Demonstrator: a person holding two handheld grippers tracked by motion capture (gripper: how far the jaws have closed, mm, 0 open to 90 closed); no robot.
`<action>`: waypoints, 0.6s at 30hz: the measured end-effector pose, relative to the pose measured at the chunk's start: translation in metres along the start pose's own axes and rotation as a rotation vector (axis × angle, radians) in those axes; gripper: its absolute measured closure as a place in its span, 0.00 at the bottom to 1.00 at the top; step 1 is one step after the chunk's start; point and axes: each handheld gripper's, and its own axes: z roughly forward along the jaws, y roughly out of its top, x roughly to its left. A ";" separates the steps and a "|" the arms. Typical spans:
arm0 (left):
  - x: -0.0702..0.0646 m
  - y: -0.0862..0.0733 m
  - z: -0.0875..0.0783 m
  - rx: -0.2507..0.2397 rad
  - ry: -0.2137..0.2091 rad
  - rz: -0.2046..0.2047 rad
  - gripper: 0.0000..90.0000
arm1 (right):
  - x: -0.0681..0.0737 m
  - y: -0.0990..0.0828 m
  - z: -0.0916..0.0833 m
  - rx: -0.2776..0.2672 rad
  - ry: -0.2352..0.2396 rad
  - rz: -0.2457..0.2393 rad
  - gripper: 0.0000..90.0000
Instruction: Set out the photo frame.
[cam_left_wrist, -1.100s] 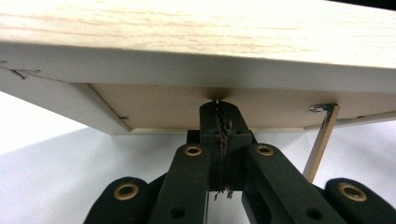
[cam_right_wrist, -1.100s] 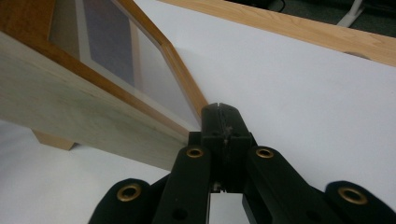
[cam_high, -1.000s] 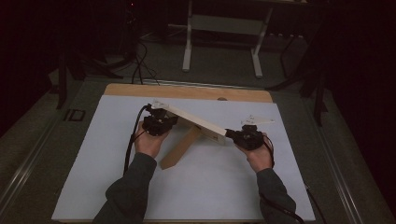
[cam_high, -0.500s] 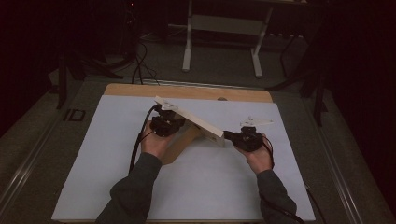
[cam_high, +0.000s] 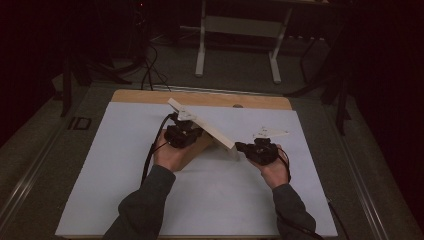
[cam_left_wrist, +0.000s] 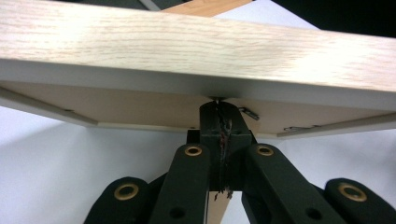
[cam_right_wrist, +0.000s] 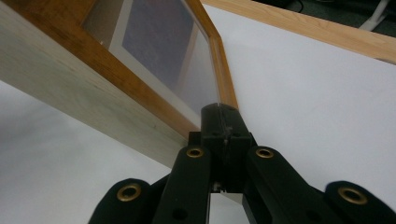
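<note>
Two grippers are working one picture frame (cam_high: 202, 125), holding it up off the white table cover (cam_high: 125, 200) near the table's middle. The left gripper (cam_high: 184, 131) is sitting under the frame's back side; in the left gripper view its jaws are pressed together with a thin strip between them, which looks like the frame's fold-out back stand, though I can't confirm that. The right gripper (cam_high: 243, 147) is meeting the frame's near corner; its jaws look closed in the right gripper view, but whether they're pinching the frame (cam_right_wrist: 140, 93) or just butting against it, I can't tell.

Progress, as a judgement: the frame is tilted up on edge, not lying flat and not yet standing on its own. If the goal is propping it upright on its stand, lifting is done; spreading the stand, setting down and letting go are left.

Materials: pale oak-grain moulding on the outer edge (cam_left_wrist: 196, 46), straight and flat-faced; a warmer orange-brown inner strip; glossy glazing over a dark print with a white mat; brown fibreboard backing with small metal clips. Wooden table edge (cam_high: 200, 97) is showing beyond the cover.
</note>
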 end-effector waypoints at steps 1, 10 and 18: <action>-0.001 0.000 -0.001 0.000 -0.008 0.000 1.00 | 0.000 0.000 0.000 0.000 0.000 0.000 1.00; -0.008 0.003 0.001 0.018 -0.043 0.031 1.00 | 0.006 -0.001 0.001 -0.001 0.016 -0.011 1.00; -0.010 0.002 0.005 0.024 -0.042 0.042 1.00 | 0.016 -0.001 0.004 -0.003 0.034 -0.036 1.00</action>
